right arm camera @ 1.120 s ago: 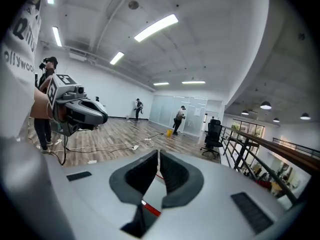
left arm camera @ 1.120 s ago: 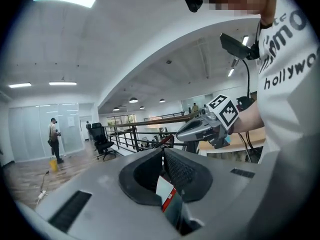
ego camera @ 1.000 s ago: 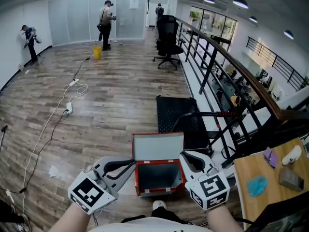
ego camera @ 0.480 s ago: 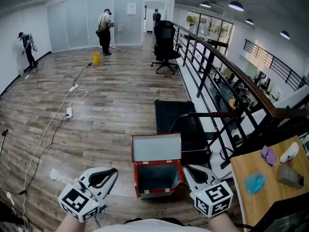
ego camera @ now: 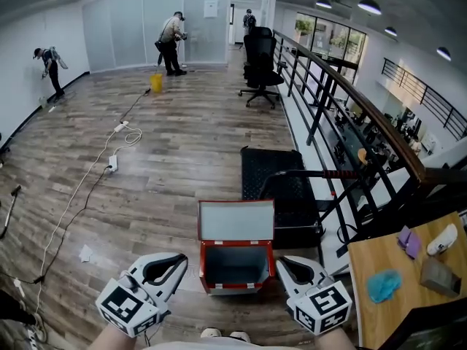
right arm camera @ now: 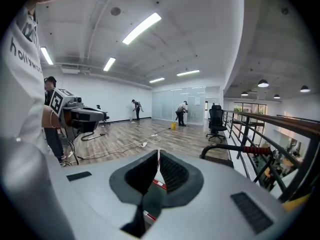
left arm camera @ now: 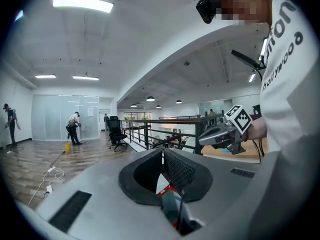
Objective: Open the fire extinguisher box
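Low in the head view, the left gripper (ego camera: 175, 261) and right gripper (ego camera: 283, 266) are shown as light grey shells with black-lined openings. Each is capped by a cube (ego camera: 125, 306) of black-and-white square markers. A white shirt (left arm camera: 292, 94) with dark lettering is worn.

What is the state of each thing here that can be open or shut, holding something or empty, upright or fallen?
fire extinguisher box: open, lid standing up at the back.
left hand-held gripper: shut, holds nothing, to the left of the box.
right hand-held gripper: shut, holds nothing, to the right of the box.
office chair: upright, nobody on it.
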{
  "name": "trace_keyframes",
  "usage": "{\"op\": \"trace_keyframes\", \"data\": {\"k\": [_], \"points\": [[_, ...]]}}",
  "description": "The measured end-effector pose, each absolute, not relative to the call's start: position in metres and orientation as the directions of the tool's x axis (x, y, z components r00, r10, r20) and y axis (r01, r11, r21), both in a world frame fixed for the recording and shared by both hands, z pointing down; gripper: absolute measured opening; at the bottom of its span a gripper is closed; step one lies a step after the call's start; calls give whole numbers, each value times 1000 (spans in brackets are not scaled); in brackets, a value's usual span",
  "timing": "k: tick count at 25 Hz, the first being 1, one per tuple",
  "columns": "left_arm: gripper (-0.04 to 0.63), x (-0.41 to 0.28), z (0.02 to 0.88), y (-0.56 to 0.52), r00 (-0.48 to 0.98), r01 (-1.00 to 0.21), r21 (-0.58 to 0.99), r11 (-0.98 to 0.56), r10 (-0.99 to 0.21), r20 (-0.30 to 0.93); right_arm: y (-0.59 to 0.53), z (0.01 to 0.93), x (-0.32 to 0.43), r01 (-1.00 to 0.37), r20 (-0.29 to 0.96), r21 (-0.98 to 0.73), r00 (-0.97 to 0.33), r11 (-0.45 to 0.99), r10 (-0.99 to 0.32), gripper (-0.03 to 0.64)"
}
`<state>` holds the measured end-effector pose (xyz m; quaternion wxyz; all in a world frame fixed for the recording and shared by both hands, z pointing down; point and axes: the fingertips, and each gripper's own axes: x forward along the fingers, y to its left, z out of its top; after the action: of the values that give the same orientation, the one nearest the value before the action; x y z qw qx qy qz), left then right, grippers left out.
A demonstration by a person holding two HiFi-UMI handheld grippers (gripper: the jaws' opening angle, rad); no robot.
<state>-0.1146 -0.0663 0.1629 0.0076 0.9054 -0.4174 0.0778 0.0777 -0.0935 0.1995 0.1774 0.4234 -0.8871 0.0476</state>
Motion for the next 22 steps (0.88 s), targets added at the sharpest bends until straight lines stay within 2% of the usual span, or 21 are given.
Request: {"op": "trace_keyframes", "data": {"k": [3,9,22], "points": [[17,-105,167,-65,653,-746,-35,-665,-741,156,-94,206,82,-770,360,48,-581,637,-730,19],[17,-104,168,-64,641,-768,110,-631,-760,109,-88,213,86,-758,374,54,-589,650,-717,18],[15,-104,175,-56,637,-770,96,-630,-758,140,-88,213,90,-755,392,66,-582,653,-713,9]]}}
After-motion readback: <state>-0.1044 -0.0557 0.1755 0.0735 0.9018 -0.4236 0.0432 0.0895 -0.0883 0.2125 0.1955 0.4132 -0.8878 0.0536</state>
